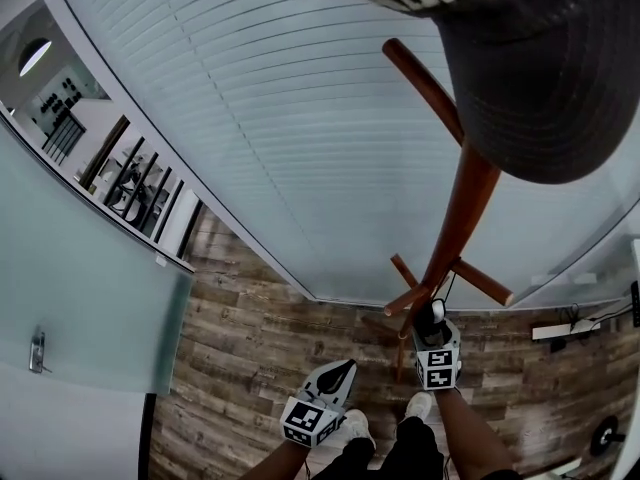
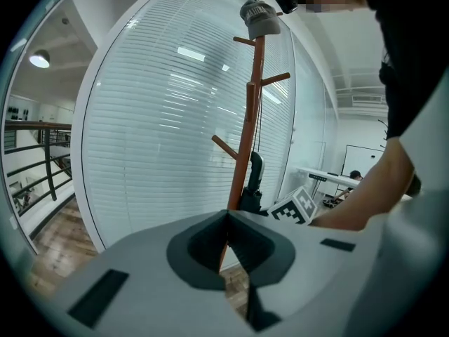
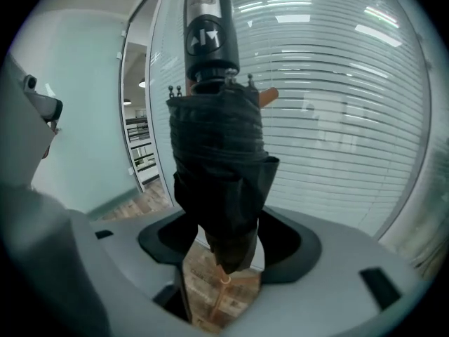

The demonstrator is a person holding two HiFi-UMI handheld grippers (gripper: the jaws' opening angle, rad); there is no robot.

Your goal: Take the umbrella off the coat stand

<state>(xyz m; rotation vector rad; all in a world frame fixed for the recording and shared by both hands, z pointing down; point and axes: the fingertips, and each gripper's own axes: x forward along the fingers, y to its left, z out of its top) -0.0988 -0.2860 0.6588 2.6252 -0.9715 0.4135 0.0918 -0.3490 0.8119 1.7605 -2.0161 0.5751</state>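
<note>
Low in the left gripper view, the left gripper (image 2: 226, 217) has its jaws pressed together with nothing in them. In the middle of the right gripper view, the right gripper (image 3: 228, 243) has its jaws wide apart, and the folded black umbrella (image 3: 217, 174) hangs between them, not squeezed. Farther back stands the brown coat stand (image 2: 251, 118) that the umbrella hangs from, with a grey cap (image 2: 259, 18) on top and white blinds (image 2: 161, 132) behind.
</note>
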